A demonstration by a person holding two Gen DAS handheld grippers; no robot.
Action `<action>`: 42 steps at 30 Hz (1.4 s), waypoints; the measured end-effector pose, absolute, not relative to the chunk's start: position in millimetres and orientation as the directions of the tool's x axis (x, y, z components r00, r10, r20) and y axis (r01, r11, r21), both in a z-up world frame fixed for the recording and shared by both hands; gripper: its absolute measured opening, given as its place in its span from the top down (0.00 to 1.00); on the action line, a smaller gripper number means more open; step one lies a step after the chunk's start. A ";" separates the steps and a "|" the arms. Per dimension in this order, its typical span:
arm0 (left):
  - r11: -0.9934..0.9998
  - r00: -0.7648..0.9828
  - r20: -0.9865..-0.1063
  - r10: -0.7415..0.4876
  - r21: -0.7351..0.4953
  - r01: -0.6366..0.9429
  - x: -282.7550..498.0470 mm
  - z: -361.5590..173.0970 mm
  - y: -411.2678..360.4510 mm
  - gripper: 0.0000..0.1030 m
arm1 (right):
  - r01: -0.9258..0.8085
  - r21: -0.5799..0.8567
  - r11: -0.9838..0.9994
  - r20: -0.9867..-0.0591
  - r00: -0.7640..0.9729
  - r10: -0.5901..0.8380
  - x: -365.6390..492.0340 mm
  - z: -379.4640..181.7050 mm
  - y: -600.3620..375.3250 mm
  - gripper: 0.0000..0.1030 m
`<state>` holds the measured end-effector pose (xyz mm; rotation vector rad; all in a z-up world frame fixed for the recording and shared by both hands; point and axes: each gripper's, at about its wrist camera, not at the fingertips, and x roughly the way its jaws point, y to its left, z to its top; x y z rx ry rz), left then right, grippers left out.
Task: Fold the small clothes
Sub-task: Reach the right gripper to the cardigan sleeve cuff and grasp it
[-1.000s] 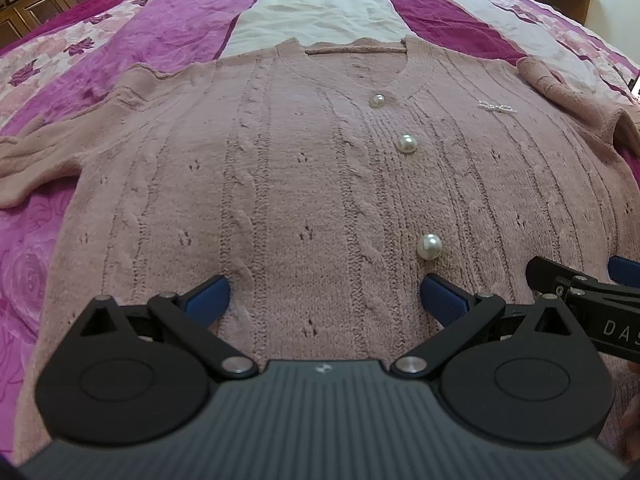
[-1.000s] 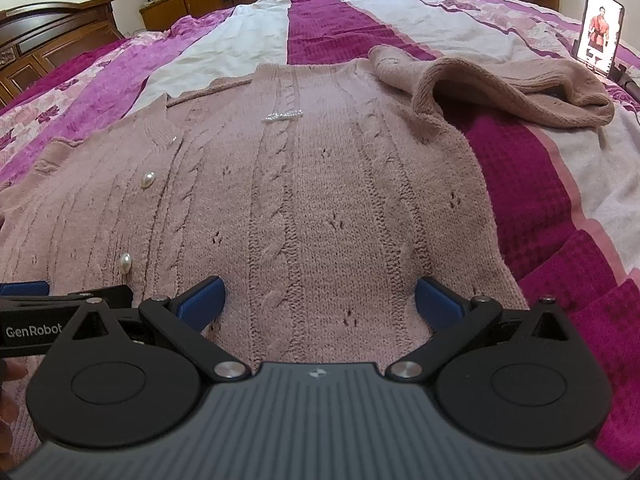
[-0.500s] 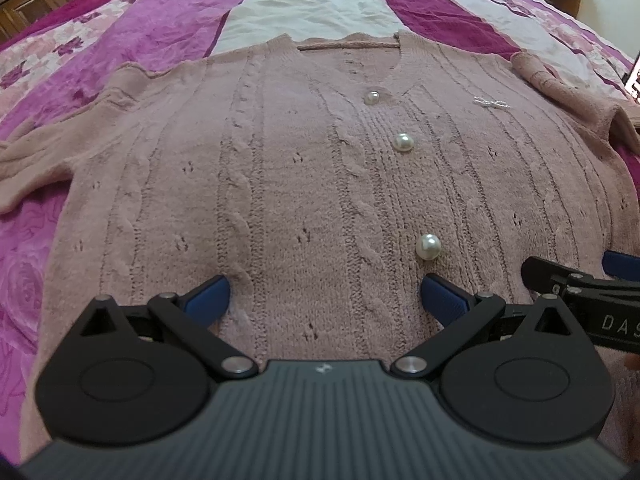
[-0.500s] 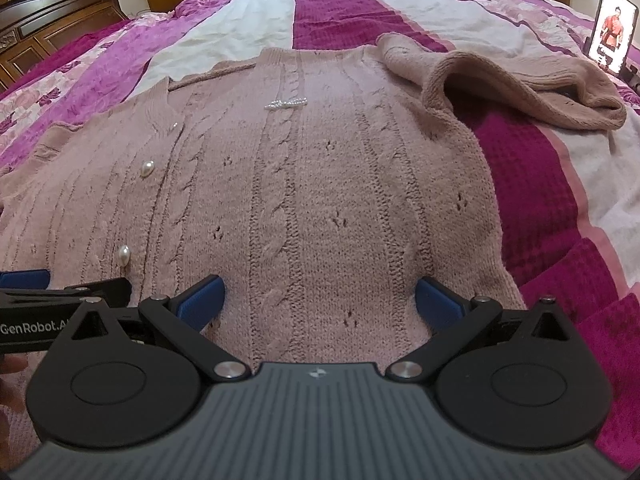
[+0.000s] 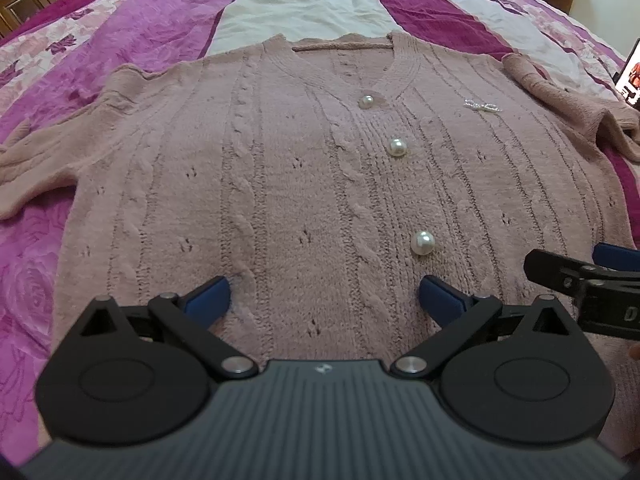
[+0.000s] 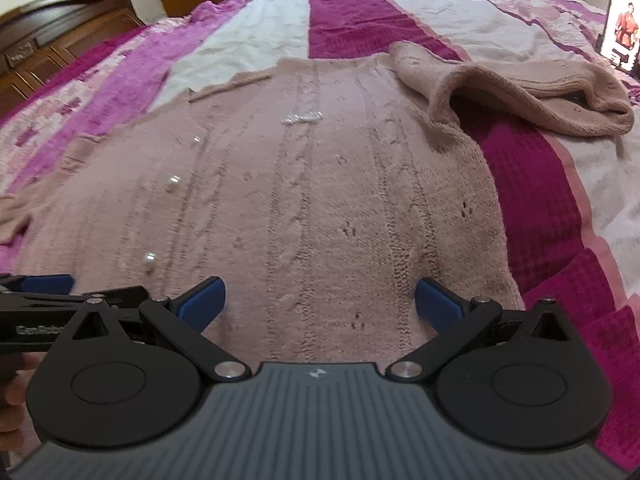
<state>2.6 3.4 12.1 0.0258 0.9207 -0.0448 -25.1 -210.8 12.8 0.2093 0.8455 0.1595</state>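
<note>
Pink cardigan (image 5: 304, 184) spread flat on the striped bed (image 5: 132, 40), left claw (image 5: 325, 294) wide open over its hem, gripping nothing, right claw (image 6: 320, 298) likewise gaping, empty

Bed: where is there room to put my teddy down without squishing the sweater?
Bare bedspread lies beyond the pink sweater's neckline, and more right of the body, below the bunched sleeve. Near both open grippers, left and right, it's all sweater.
</note>
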 end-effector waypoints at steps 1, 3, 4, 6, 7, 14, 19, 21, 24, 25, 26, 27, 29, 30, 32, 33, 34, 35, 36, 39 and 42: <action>0.999 0.603 -0.797 -0.028 0.002 0.049 1.7 13.3 3.9 0.00 | -0.063 0.258 0.964 -0.719 0.654 0.235 -26.4 16.1 -212.4 0.00; 0.999 0.605 -0.796 -0.022 0.006 0.045 -0.2 16.9 5.0 0.00 | -0.072 0.271 0.960 -0.710 0.658 0.250 -28.3 22.2 -215.1 0.00; 0.999 0.610 -0.792 -0.019 0.010 0.044 -1.4 18.9 5.5 0.00 | -0.078 0.274 0.959 -0.705 0.661 0.255 -29.5 25.6 -216.3 0.00; 0.999 0.619 -0.785 -0.017 0.014 0.046 -2.8 23.2 6.6 0.00 | -0.096 0.273 0.957 -0.694 0.669 0.265 -31.4 33.2 -218.5 0.00; 0.999 0.622 -0.783 -0.017 0.015 0.046 -2.8 25.4 7.3 0.00 | -0.105 0.272 0.957 -0.688 0.674 0.270 -32.7 37.4 -219.7 0.00; 0.999 0.641 -0.767 -0.003 0.024 0.034 -0.5 35.1 10.9 0.00 | -0.142 0.263 0.954 -0.654 0.701 0.284 -28.4 67.9 -241.7 0.00; 0.999 0.643 -0.765 0.011 0.029 0.018 1.7 36.5 14.8 0.00 | -0.137 0.200 0.970 -0.640 0.732 0.235 -15.0 83.9 -265.0 0.00; 0.999 0.644 -0.765 0.016 0.030 0.011 1.7 36.9 16.4 0.00 | -0.125 0.177 0.976 -0.634 0.744 0.210 -8.7 88.5 -275.8 0.00; 0.999 0.645 -0.764 0.024 0.033 0.001 2.5 37.8 18.0 0.00 | -0.101 0.143 0.985 -0.621 0.766 0.169 2.6 93.5 -292.6 0.00; 0.999 0.644 -0.764 0.028 0.035 -0.002 2.9 37.8 18.6 0.00 | -0.090 0.133 0.987 -0.617 0.772 0.153 7.2 94.5 -299.5 0.00; 0.999 0.644 -0.764 0.031 0.036 -0.006 3.1 37.8 19.1 0.00 | -0.079 0.125 0.989 -0.615 0.776 0.140 12.5 94.9 -305.5 0.00; 0.999 0.643 -0.765 0.033 0.036 -0.009 4.2 37.7 19.9 0.00 | -0.069 0.119 0.991 -0.614 0.779 0.128 18.9 94.7 -311.7 0.00; 0.999 0.641 -0.767 0.035 0.035 -0.013 5.0 37.3 21.0 0.00 | -0.047 0.105 0.993 -0.612 0.785 0.101 29.9 92.6 -323.4 0.00; 0.999 0.640 -0.767 0.037 0.037 -0.014 5.4 37.1 21.3 0.00 | -0.035 0.096 0.995 -0.613 0.785 0.087 36.5 91.1 -328.2 0.00; 0.999 0.639 -0.768 0.043 0.042 -0.016 5.9 36.8 21.6 0.00 | -0.017 0.074 0.997 -0.613 0.788 0.059 49.2 87.0 -337.1 0.00; 0.999 0.639 -0.768 0.044 0.043 -0.017 6.1 36.7 21.8 0.00 | -0.012 0.066 0.998 -0.613 0.788 0.050 55.2 84.7 -340.2 0.00; 0.999 0.638 -0.769 0.045 0.045 -0.017 6.5 36.5 21.9 0.00 | -0.005 0.057 0.998 -0.614 0.789 0.039 61.4 82.4 -344.8 0.00; 0.999 0.637 -0.770 0.048 0.046 -0.019 6.8 36.3 21.9 0.00 | 0.001 0.049 0.999 -0.615 0.788 0.030 68.0 79.6 -347.1 0.01; 0.999 0.636 -0.770 0.050 0.047 -0.021 7.1 36.2 21.9 0.00 | 0.004 0.042 0.999 -0.616 0.787 0.023 74.7 76.9 -351.0 0.02; 0.998 0.633 -0.772 0.054 0.051 -0.023 7.6 35.2 22.2 0.00 | 0.020 0.019 1.000 -0.631 0.776 -0.004 92.7 67.8 -357.1 0.05; 0.998 0.626 -0.778 0.060 0.056 -0.027 9.1 32.8 21.5 0.00 | 0.019 0.001 1.000 -0.646 0.764 -0.014 108.3 58.2 -361.3 0.08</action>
